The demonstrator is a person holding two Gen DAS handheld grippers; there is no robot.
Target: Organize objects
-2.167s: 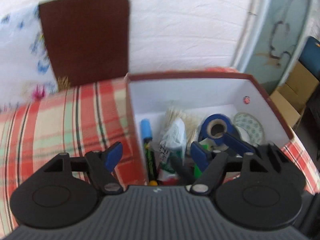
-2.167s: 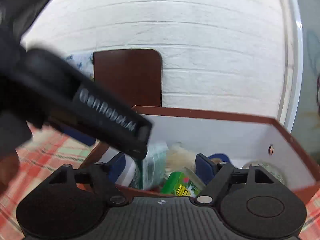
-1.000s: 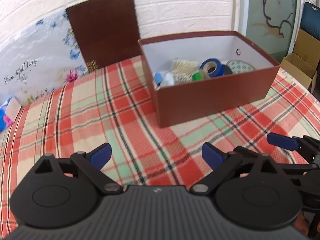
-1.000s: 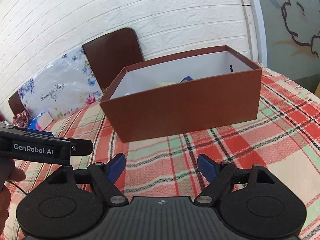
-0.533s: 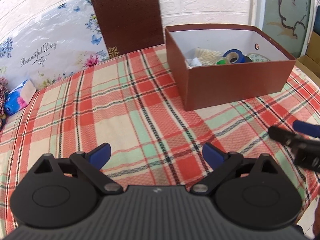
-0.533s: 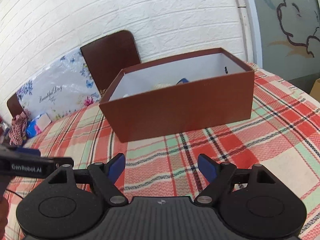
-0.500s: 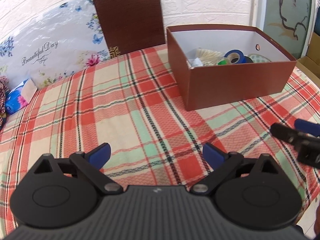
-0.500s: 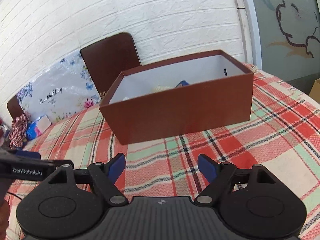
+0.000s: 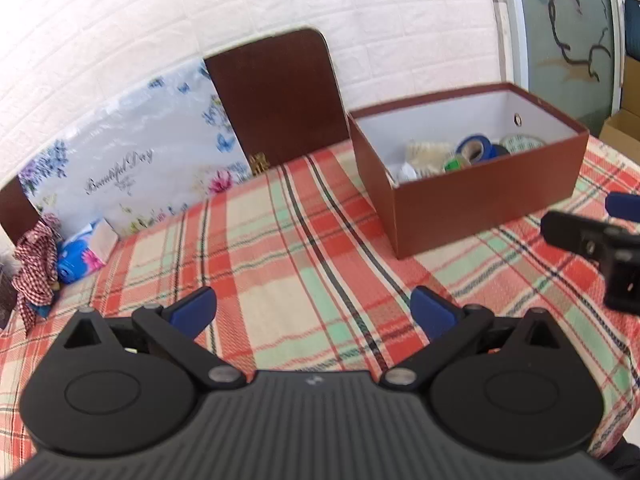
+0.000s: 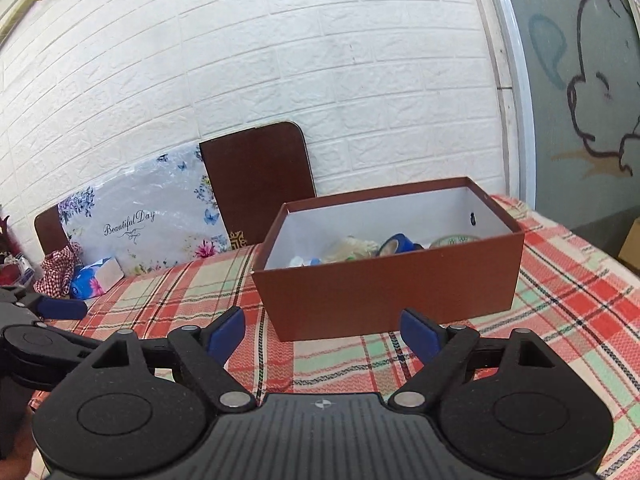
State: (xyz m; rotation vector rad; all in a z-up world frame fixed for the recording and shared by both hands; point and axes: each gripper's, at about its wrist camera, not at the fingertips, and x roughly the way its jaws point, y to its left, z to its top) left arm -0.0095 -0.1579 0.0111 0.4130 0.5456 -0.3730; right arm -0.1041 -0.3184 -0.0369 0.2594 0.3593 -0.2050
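Observation:
A brown box (image 9: 480, 208) (image 10: 384, 300) with a white inside stands on the plaid tablecloth (image 9: 280, 248). Inside it lie a blue tape roll (image 9: 474, 147) (image 10: 397, 245), a patterned tape roll (image 9: 522, 143), a beige bundle (image 9: 426, 152) and small packets. My left gripper (image 9: 314, 312) hovers over bare cloth well in front and left of the box, its jaws opening with nothing between them. My right gripper (image 10: 322, 332) faces the box's front wall from a short way back, jaws also opening and empty. Each gripper's arm shows at the edge of the other's view.
The box's brown lid (image 9: 280, 96) (image 10: 256, 176) leans on the white brick wall. Beside it stands a floral "Beautiful Day" board (image 9: 132, 164). A blue tissue pack (image 9: 80, 256) and a red checked cloth (image 9: 36, 256) lie at the far left. Cardboard boxes (image 9: 624, 128) sit off the table's right.
Both grippers have drawn back from inside the box to over the cloth in front of it. Both have widened a little; the right has risen, so more of the box's inside shows.

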